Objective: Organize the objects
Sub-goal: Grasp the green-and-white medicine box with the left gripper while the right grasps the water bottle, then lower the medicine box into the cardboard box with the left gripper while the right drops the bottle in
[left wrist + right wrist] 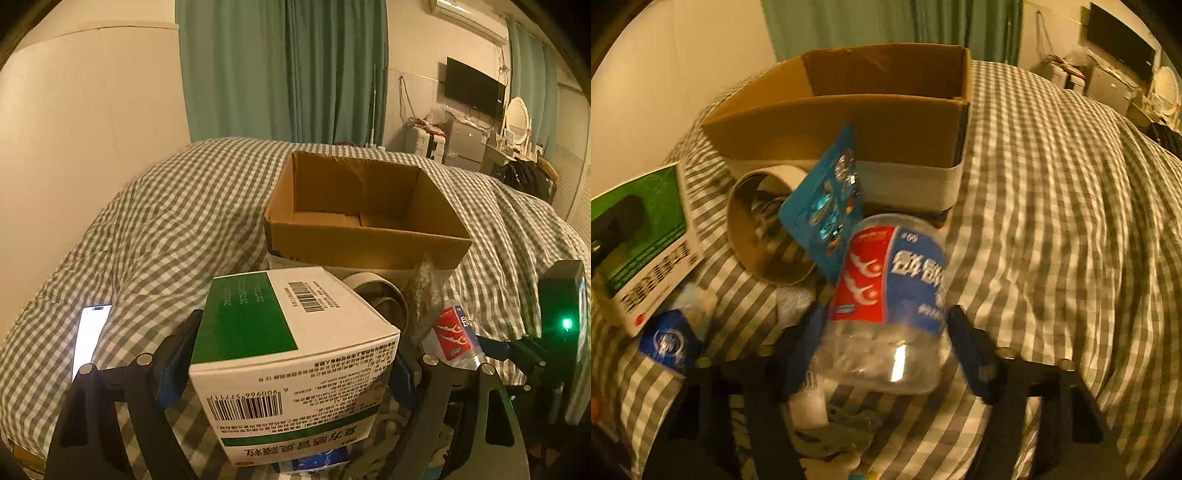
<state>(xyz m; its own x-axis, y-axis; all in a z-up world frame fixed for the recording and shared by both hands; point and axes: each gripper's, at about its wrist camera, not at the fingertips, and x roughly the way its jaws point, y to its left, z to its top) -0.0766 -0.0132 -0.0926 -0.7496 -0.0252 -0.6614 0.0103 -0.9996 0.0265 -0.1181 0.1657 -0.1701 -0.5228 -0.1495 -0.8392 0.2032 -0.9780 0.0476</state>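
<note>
My left gripper (291,354) is shut on a white and green medicine box (288,347) and holds it above the checked bedcover; the box also shows in the right wrist view (642,243). My right gripper (886,332) is shut on a clear plastic jar with a red and blue label (890,295), seen in the left wrist view (452,336) too. An open cardboard box (365,214) sits on the bed beyond both; it looks empty in the left wrist view and also shows in the right wrist view (857,110).
A tape roll (768,236) and a blue blister card (827,206) lie before the cardboard box. A blue-labelled item (670,343) and small clutter lie near my right gripper. A lit phone (90,336) lies at left. A wall stands left; furniture stands far right.
</note>
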